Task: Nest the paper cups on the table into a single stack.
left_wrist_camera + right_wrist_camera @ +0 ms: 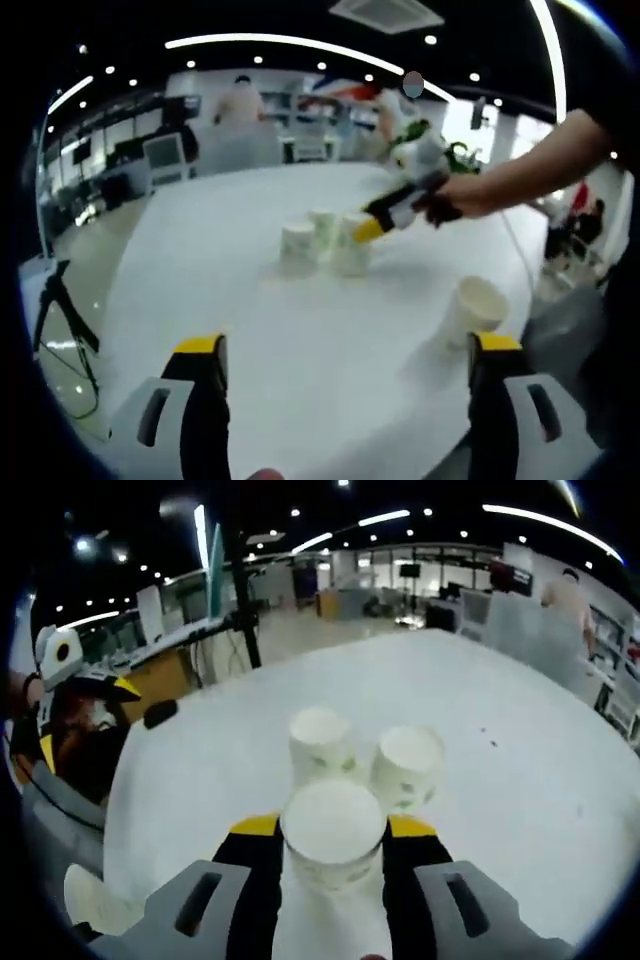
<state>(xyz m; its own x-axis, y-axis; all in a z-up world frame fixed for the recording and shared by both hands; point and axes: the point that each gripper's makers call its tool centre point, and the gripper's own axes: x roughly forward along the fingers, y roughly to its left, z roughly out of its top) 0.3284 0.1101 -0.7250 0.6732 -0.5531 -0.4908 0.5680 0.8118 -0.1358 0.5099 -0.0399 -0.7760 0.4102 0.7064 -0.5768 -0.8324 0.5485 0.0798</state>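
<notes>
White table (300, 330): left gripper (345, 352) jaws spread; right gripper (332, 832) jaws pinching paper cup (333, 832).

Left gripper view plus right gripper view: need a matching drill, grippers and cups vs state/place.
1. left gripper
2. right gripper
3. lone cup
4. rear cups

A. side by side just behind the front cup
B. jaws wide apart, nothing between
C. apart from the others, by the left gripper's right jaw tip
D. jaws against the front cup's sides

Pairs: 1-B, 2-D, 3-C, 4-A
</notes>
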